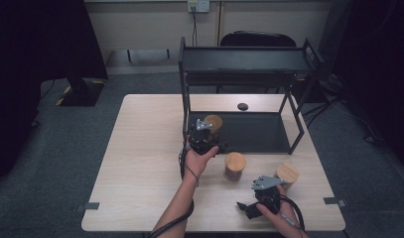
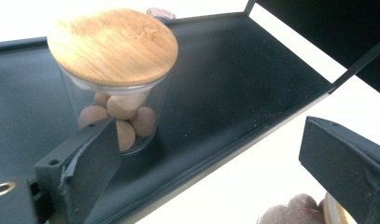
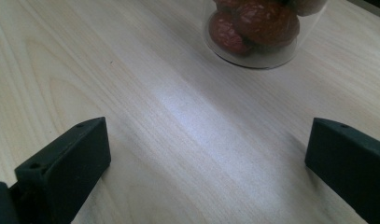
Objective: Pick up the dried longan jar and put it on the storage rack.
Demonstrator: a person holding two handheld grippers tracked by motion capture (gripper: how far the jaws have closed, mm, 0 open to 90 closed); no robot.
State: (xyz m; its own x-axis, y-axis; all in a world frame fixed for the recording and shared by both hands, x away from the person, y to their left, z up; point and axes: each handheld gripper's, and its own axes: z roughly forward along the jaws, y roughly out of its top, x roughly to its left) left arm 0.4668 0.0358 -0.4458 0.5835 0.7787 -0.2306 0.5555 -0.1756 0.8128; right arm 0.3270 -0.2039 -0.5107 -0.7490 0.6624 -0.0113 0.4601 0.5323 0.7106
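High view: jars heading for the black rack

High view shows the table (image 1: 140,148) carrying a two-tier black rack (image 1: 246,59). On its lower shelf (image 2: 234,93) stands a glass jar with bamboo lid (image 2: 114,74), upright, just ahead of the left gripper (image 2: 215,163) and beside its left jaw, not between them. Those jaws stand wide apart, holding nothing. The right gripper (image 3: 206,158), jaws likewise apart, faces a second jar (image 3: 262,32) ahead. A third jar (image 1: 235,165) stands between the hands.
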